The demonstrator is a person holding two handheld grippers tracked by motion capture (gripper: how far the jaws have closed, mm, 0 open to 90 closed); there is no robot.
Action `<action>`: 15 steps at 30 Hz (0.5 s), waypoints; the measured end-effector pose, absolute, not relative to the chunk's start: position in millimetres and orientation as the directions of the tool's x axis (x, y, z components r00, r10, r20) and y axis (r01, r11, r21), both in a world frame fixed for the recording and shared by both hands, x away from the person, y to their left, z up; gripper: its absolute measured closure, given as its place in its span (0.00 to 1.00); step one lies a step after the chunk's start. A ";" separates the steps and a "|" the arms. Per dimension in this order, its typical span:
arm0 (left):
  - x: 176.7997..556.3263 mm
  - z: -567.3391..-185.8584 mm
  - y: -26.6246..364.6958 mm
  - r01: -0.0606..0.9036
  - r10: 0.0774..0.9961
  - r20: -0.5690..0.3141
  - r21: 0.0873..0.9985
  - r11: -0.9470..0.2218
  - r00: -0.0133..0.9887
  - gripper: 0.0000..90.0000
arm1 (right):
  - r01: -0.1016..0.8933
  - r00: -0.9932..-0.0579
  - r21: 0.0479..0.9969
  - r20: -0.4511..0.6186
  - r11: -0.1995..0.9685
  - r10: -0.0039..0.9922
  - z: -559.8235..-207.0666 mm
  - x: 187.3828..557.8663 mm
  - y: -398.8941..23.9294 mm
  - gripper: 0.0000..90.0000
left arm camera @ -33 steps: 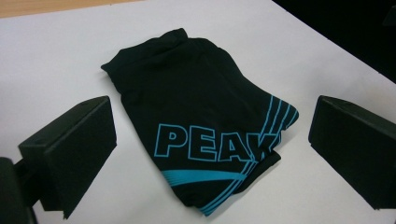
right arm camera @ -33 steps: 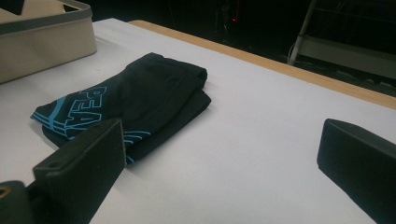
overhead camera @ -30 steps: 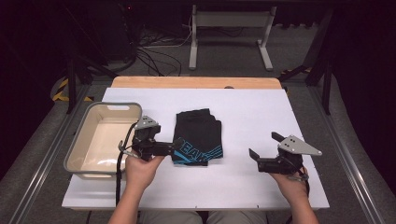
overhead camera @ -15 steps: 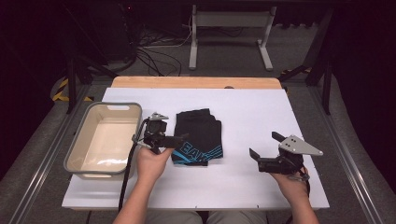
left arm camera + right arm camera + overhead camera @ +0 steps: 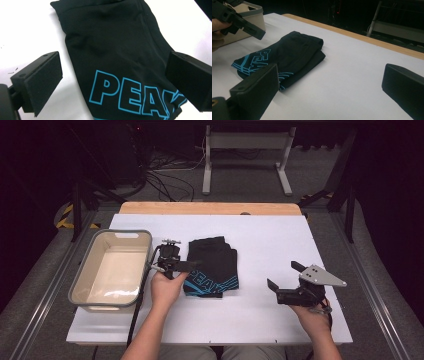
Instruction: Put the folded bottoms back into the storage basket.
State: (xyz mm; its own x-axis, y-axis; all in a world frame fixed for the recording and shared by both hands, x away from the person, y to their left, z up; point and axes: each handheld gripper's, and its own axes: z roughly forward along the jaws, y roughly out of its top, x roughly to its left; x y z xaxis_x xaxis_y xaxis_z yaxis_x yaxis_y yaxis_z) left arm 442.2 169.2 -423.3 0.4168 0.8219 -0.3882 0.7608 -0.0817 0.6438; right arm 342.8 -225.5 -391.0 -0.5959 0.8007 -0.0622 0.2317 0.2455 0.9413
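Note:
A folded black garment (image 5: 214, 264) with blue lettering lies on the white table top, left of centre. My left gripper (image 5: 194, 265) hovers over the garment's left edge, held by a hand. In the left gripper view that gripper (image 5: 115, 82) is open, its two pads spread wide on either side of the garment (image 5: 112, 42), not touching it. My right gripper (image 5: 284, 276) rests open near the front right of the table, well apart from the garment. Between its jaws in the right gripper view (image 5: 332, 82) lies bare table, with the garment (image 5: 292, 50) and the left gripper (image 5: 242, 22) farther off.
A beige plastic bin (image 5: 84, 279) stands at the table's left side, close to my left hand; its corner (image 5: 254, 12) appears in the right gripper view. A wooden strip (image 5: 210, 208) runs along the table's far edge. Dark floor, cables and a metal stand lie beyond.
My left gripper has moved right, away from the bin, to the garment's left edge. The right gripper and the garment have stayed in place.

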 end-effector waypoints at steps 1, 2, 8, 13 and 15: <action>445.7 -426.2 169.7 0.769 0.819 -0.401 0.635 -0.076 0.411 0.03 | 0.232 -0.596 0.941 -0.061 0.245 0.801 -391.0 342.9 -225.6 0.02; 445.7 -426.2 169.7 0.769 0.819 -0.401 0.635 -0.076 0.411 0.03 | 0.233 -0.595 0.941 -0.061 0.244 0.801 -391.2 343.1 -225.8 0.02; 455.4 -437.3 168.2 0.801 0.833 -0.410 0.595 -0.065 0.372 0.04 | 0.232 -0.594 0.942 -0.060 0.242 0.802 -390.8 342.8 -226.6 0.02; 460.0 -445.0 165.0 0.816 0.844 -0.402 0.574 -0.068 0.354 0.04 | 0.231 -0.593 0.944 -0.056 0.237 0.803 -390.1 342.7 -227.6 0.02; 460.9 -446.8 164.1 0.821 0.846 -0.406 0.567 -0.062 0.345 0.04 | 0.229 -0.595 0.944 -0.057 0.237 0.802 -389.9 342.8 -227.9 0.02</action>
State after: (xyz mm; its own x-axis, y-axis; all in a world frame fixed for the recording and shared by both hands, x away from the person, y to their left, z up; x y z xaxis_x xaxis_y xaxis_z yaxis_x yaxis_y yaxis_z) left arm 460.9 164.1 -446.8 0.3447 0.8463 -0.4061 0.8212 -0.0623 0.5673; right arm 342.8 -227.9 -389.9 -0.5946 0.8020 -0.0570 0.2290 0.2368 0.9442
